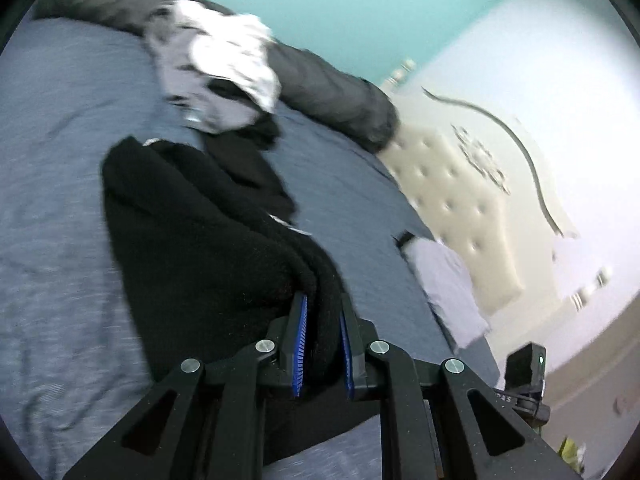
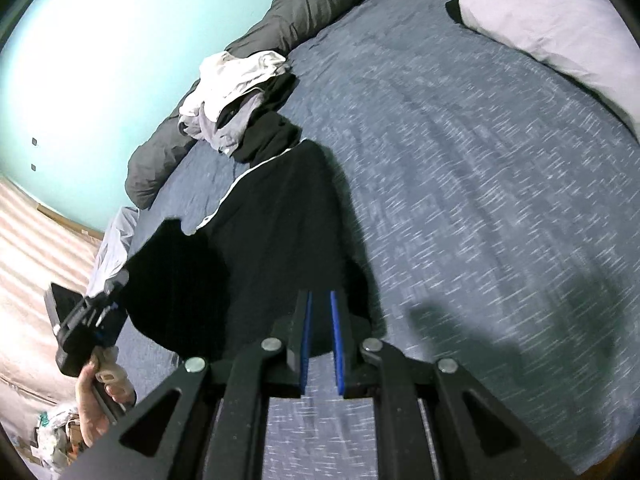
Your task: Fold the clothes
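A black garment (image 1: 192, 240) with a thin white trim lies stretched over the blue bedspread (image 1: 60, 160). My left gripper (image 1: 323, 300) is shut on a bunched fold of it, with the cloth squeezed between the blue pads. In the right wrist view the same garment (image 2: 280, 232) hangs raised off the bed between both grippers. My right gripper (image 2: 320, 296) is shut on its near edge, and black cloth fills the narrow gap between the pads. The left gripper (image 2: 116, 284), held by a hand (image 2: 92, 404), grips the other corner at the lower left.
A pile of white, grey and black clothes (image 2: 236, 92) lies at the bed's far side against a rolled dark grey duvet (image 2: 304, 4). A pale pillow (image 2: 560, 28) sits by the tufted headboard (image 1: 452, 200). The floor (image 2: 28, 260) lies beyond the bed's edge.
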`<action>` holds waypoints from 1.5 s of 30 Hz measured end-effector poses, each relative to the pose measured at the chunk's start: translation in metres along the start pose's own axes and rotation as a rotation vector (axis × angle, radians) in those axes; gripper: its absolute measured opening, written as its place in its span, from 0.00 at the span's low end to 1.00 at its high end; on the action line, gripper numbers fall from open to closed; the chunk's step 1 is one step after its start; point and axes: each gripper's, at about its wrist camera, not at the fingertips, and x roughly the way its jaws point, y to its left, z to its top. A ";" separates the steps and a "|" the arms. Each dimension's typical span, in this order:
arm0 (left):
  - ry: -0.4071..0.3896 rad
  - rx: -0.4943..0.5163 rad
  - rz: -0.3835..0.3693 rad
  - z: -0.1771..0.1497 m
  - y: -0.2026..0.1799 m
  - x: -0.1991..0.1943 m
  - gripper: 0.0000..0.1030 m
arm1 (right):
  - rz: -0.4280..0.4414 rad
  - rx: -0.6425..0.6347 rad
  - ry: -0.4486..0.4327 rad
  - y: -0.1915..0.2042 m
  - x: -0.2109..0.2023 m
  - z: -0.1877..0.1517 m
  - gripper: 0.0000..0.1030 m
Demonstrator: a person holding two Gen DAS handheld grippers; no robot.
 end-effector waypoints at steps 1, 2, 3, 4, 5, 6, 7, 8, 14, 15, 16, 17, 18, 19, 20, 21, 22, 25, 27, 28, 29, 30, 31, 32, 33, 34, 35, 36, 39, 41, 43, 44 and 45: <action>0.020 0.019 -0.016 -0.002 -0.012 0.012 0.14 | 0.002 0.000 -0.001 -0.003 -0.002 0.002 0.09; 0.042 0.037 -0.032 -0.006 -0.023 0.025 0.14 | 0.002 -0.003 -0.001 -0.005 -0.003 0.004 0.09; 0.066 0.055 -0.046 -0.010 -0.034 0.038 0.14 | 0.003 -0.006 -0.002 -0.006 -0.005 0.006 0.09; 0.096 0.075 -0.056 -0.018 -0.044 0.054 0.14 | 0.003 -0.009 -0.002 -0.008 -0.007 0.008 0.09; 0.128 0.096 -0.063 -0.027 -0.053 0.071 0.14 | 0.003 -0.013 -0.002 -0.010 -0.009 0.010 0.09; 0.161 0.115 -0.064 -0.036 -0.059 0.087 0.14 | 0.002 -0.015 0.000 -0.012 -0.010 0.011 0.09; 0.201 0.128 -0.056 -0.047 -0.060 0.102 0.15 | 0.001 -0.016 0.003 -0.014 -0.011 0.012 0.09; 0.245 0.139 -0.047 -0.058 -0.060 0.116 0.15 | -0.003 -0.016 0.008 -0.016 -0.010 0.012 0.09; 0.341 0.114 -0.047 -0.085 -0.043 0.136 0.20 | 0.005 -0.020 0.058 -0.017 0.002 0.010 0.09; 0.332 0.102 -0.064 -0.081 -0.042 0.130 0.24 | 0.014 -0.017 0.066 -0.016 0.005 0.011 0.09; 0.318 0.092 -0.077 -0.077 -0.042 0.121 0.28 | 0.024 -0.012 0.075 -0.015 0.008 0.011 0.09; 0.301 0.091 -0.077 -0.072 -0.041 0.111 0.38 | 0.038 -0.004 0.082 -0.012 0.013 0.012 0.09; 0.283 0.093 -0.071 -0.065 -0.040 0.100 0.41 | 0.047 -0.003 0.086 -0.010 0.016 0.013 0.13; 0.269 0.095 -0.061 -0.059 -0.039 0.091 0.41 | 0.054 -0.002 0.089 -0.007 0.019 0.014 0.19; 0.253 0.099 -0.044 -0.053 -0.035 0.080 0.41 | 0.062 -0.006 0.090 -0.002 0.023 0.017 0.23; 0.236 0.101 -0.016 -0.048 -0.028 0.070 0.41 | 0.071 -0.012 0.090 0.002 0.026 0.018 0.29; 0.219 0.102 0.016 -0.044 -0.020 0.059 0.41 | 0.081 -0.024 0.096 0.007 0.030 0.020 0.30; 0.192 0.075 0.092 -0.038 0.008 0.041 0.41 | 0.091 -0.051 0.130 0.019 0.045 0.026 0.39; 0.193 0.043 0.120 -0.040 0.028 0.033 0.41 | 0.080 -0.068 0.157 0.024 0.056 0.028 0.45; 0.195 0.037 0.131 -0.041 0.035 0.030 0.41 | 0.082 -0.078 0.172 0.027 0.062 0.029 0.45; 0.199 0.035 0.141 -0.043 0.040 0.029 0.41 | 0.077 -0.089 0.189 0.030 0.070 0.030 0.45; 0.202 0.033 0.151 -0.044 0.045 0.027 0.41 | 0.070 -0.100 0.206 0.032 0.077 0.030 0.47; 0.206 0.034 0.155 -0.046 0.048 0.027 0.41 | 0.062 -0.111 0.223 0.034 0.085 0.031 0.48; 0.210 0.038 0.157 -0.047 0.049 0.026 0.41 | 0.054 -0.117 0.234 0.036 0.091 0.031 0.48; 0.213 0.041 0.158 -0.049 0.050 0.026 0.41 | 0.046 -0.121 0.242 0.036 0.097 0.031 0.48; 0.217 0.044 0.159 -0.050 0.051 0.025 0.41 | 0.041 -0.124 0.253 0.037 0.103 0.032 0.48; 0.220 0.051 0.161 -0.052 0.051 0.027 0.41 | 0.040 -0.128 0.260 0.037 0.108 0.032 0.48; 0.220 0.056 0.164 -0.053 0.050 0.028 0.41 | 0.038 -0.132 0.267 0.038 0.113 0.031 0.48; 0.223 0.064 0.164 -0.054 0.050 0.031 0.42 | 0.034 -0.148 0.284 0.040 0.125 0.031 0.48; 0.224 0.062 0.162 -0.054 0.051 0.033 0.42 | 0.026 -0.162 0.291 0.043 0.130 0.028 0.48; 0.225 0.060 0.160 -0.053 0.051 0.034 0.42 | 0.012 -0.186 0.293 0.047 0.133 0.025 0.40; 0.225 0.059 0.160 -0.053 0.051 0.034 0.42 | 0.003 -0.203 0.287 0.049 0.133 0.024 0.37; 0.225 0.058 0.159 -0.054 0.050 0.035 0.42 | 0.002 -0.207 0.280 0.049 0.131 0.024 0.30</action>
